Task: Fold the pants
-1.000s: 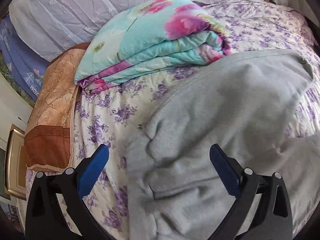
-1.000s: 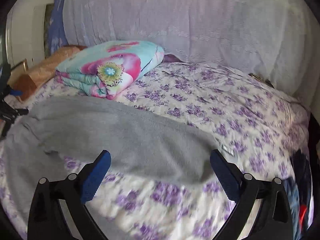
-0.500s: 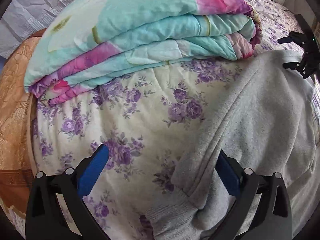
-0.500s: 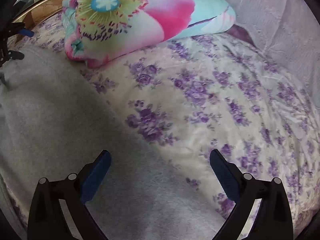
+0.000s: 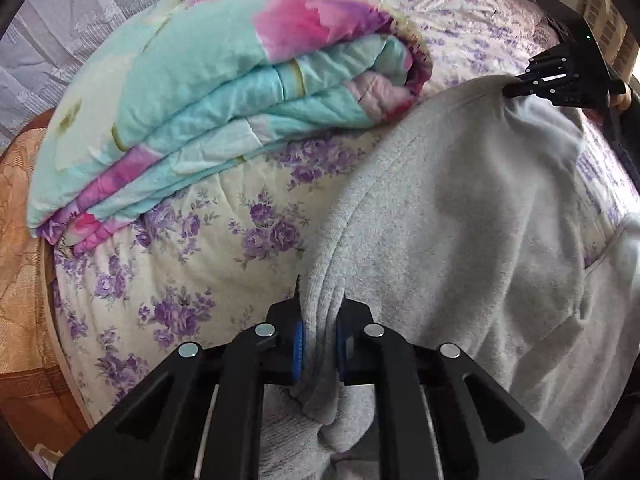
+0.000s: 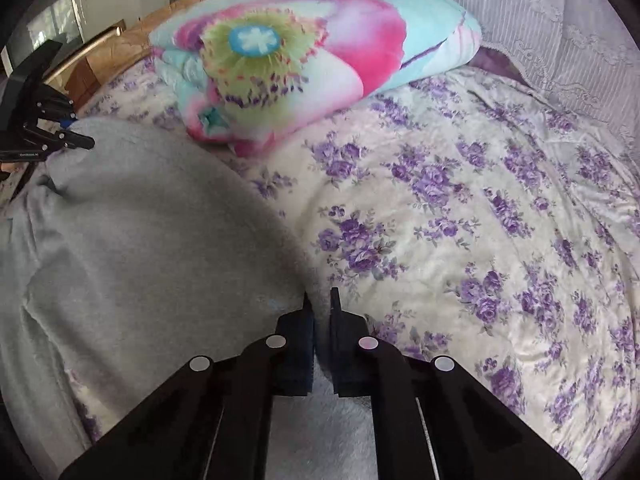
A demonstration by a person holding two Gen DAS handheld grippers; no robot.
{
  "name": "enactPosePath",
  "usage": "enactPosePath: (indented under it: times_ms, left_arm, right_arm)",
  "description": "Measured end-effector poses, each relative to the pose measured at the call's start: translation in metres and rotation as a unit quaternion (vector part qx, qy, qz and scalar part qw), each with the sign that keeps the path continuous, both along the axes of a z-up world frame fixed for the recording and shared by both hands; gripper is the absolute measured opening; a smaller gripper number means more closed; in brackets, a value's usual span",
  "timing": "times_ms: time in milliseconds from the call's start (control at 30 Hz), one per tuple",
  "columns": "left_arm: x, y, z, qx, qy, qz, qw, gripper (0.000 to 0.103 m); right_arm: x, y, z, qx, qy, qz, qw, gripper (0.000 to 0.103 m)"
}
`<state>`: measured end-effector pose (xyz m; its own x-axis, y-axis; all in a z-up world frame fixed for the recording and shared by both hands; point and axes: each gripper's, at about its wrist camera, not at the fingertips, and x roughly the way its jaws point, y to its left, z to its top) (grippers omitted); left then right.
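The grey sweatpants lie across the floral bed sheet. My left gripper is shut on a bunched edge of the pants near its ribbed band. My right gripper is shut on the far edge of the same pants. Each gripper shows in the other's view: the right gripper pinches the cloth at top right, the left gripper at the far left. The cloth stretches between them.
A folded turquoise and pink quilt lies just behind the pants, also in the right wrist view. An orange blanket hangs at the bed's left edge. A pale lace curtain backs the bed.
Both grippers were open over the pants and have now closed on opposite edges of the grey cloth. Both have moved closer to the quilt.
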<state>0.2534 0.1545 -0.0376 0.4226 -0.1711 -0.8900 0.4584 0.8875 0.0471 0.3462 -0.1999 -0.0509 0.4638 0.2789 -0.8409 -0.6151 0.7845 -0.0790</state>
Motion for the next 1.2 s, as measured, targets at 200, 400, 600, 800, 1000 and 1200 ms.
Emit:
enactPosePath:
  times_ms: [200, 400, 600, 800, 1000, 1200]
  left_arm:
    - [-0.077, 0.010, 0.084, -0.024, -0.080, -0.019, 0.9964, 0.012]
    - [-0.188, 0.006, 0.087, -0.025, -0.101, -0.064, 0.9925, 0.029]
    - [-0.235, 0.011, -0.003, -0.025, -0.019, -0.020, 0.9993, 0.070]
    - [-0.247, 0.033, 0.004, 0.005, -0.026, 0.075, 0.9968, 0.098]
    - [-0.241, 0.088, 0.049, -0.104, -0.019, 0.267, 0.9579, 0.098]
    - [-0.212, 0.081, 0.017, -0.124, 0.048, 0.391, 0.9107, 0.098]
  right_arm:
    - [-0.135, -0.022, 0.084, 0.056, -0.051, 0.034, 0.997, 0.007]
    - [-0.284, -0.028, 0.055, 0.078, -0.030, 0.074, 0.994, 0.007]
    - [-0.336, 0.005, -0.073, 0.049, 0.050, 0.042, 0.997, 0.015]
    - [-0.333, -0.019, -0.019, 0.151, 0.052, 0.006, 0.987, 0.057]
    - [-0.306, -0.077, 0.025, 0.123, -0.057, -0.239, 0.962, 0.090]
    - [-0.270, -0.092, 0.013, 0.049, -0.069, -0.325, 0.942, 0.091]
